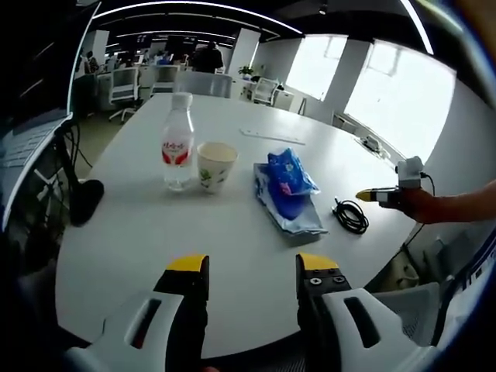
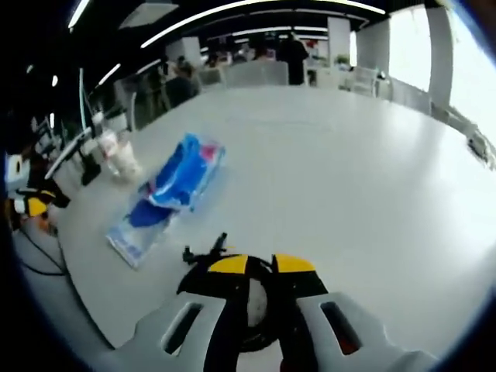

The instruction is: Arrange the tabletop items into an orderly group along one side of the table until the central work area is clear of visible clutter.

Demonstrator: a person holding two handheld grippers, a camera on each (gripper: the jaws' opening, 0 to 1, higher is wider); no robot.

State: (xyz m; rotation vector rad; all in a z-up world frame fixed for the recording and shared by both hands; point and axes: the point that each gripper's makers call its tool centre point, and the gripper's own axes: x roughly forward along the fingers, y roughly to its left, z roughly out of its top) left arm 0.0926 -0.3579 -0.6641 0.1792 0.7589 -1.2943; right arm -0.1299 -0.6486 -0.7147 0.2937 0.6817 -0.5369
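On the round white table (image 1: pixel 132 232) stand a clear water bottle (image 1: pixel 177 143) with a red label and a paper cup (image 1: pixel 215 165) right beside it. To their right lie blue plastic packets (image 1: pixel 285 184), then a coiled black cable (image 1: pixel 350 215). My left gripper (image 1: pixel 253 267) hangs open over the near table edge, holding nothing. My right gripper (image 1: pixel 367 196), held by a hand, comes in beside the cable. In the right gripper view, my right gripper (image 2: pixel 260 267) has its jaws close together just over the cable (image 2: pixel 203 254); the packets (image 2: pixel 174 186), the cup (image 2: pixel 126 163) and the bottle (image 2: pixel 108 146) lie beyond.
A black stand (image 1: pixel 85 198) and a dark screen (image 1: pixel 31 139) sit off the table's left edge. A thin flat strip (image 1: pixel 271 135) lies far across the table. Office chairs (image 1: pixel 124 89) and people stand at the back. My left gripper (image 2: pixel 31 206) shows at the far left.
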